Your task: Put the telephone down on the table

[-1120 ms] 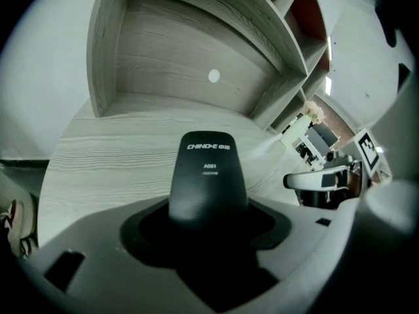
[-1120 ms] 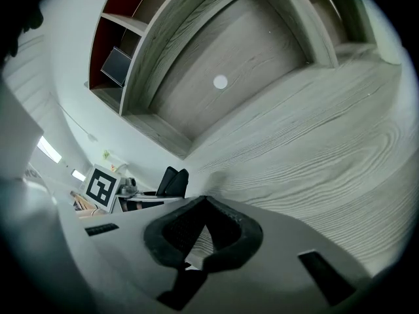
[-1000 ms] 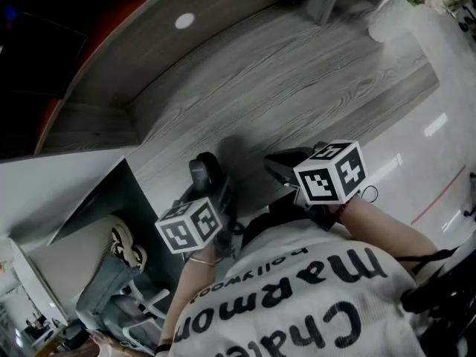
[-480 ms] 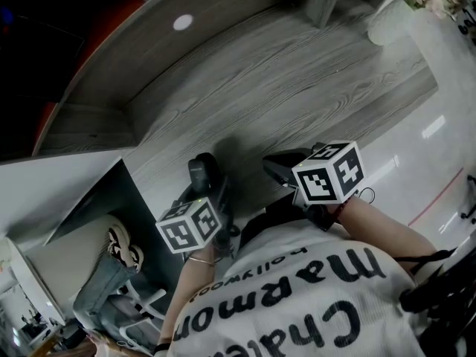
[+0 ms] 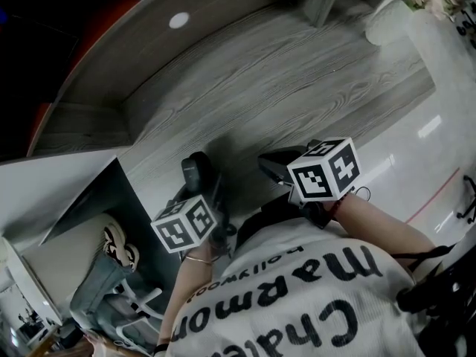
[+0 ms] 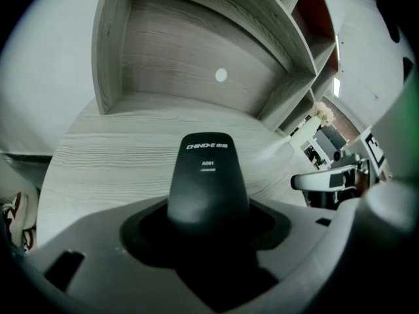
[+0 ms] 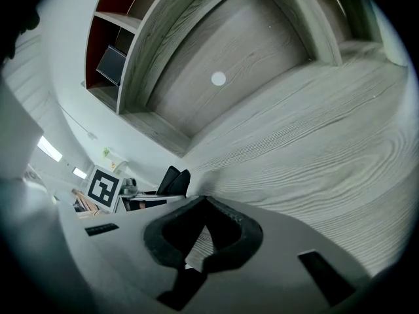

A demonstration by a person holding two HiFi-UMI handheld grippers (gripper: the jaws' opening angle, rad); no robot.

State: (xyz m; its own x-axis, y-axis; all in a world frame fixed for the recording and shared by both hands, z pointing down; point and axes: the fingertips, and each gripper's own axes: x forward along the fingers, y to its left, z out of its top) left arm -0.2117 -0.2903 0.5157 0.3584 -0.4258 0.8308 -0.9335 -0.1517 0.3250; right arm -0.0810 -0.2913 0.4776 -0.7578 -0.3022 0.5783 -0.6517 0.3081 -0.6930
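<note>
Two tools: L tool (image 6: 208,224) clamped round black telephone (image 6: 208,175), jaws fairly wide; R tool (image 7: 204,205) shut, empty.

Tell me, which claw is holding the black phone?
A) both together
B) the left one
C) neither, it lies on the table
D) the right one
B: the phone stands gripped in the left claw, above the wood, while the right claw has nothing in it.
</note>
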